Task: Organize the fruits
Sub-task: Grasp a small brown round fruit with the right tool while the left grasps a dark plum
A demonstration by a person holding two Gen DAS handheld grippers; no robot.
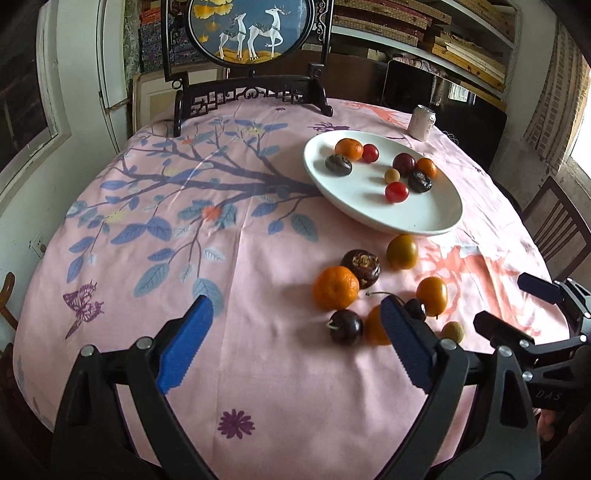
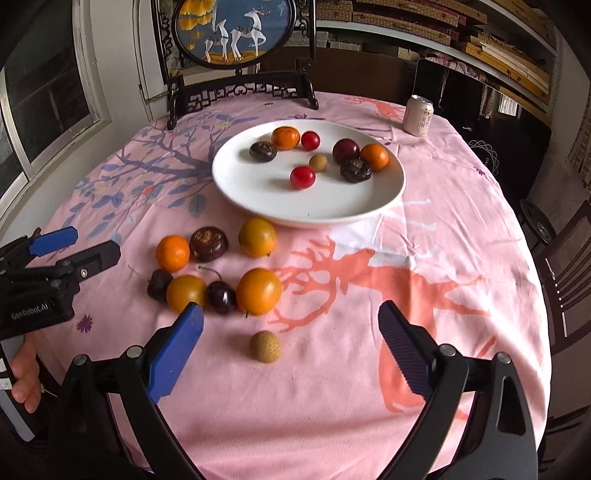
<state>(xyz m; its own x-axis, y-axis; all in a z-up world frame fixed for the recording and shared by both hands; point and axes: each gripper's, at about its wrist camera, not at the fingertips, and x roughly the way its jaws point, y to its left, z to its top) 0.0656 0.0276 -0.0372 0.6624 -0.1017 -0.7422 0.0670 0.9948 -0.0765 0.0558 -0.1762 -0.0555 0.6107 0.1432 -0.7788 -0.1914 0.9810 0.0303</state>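
My right hand-held gripper and left hand-held gripper hang spread and empty above loose fruit on the bench, the plate beyond, a can behind.

Round table under pink floral tablecloth printed with blue-leaved tree, purple butterfly, coral deer. White drink can upright near far right edge. Dark carved wooden stand holding round panel with 2 white deer at far edge. Dark wooden chair at right. Shelves behind, possibly stacked mats.
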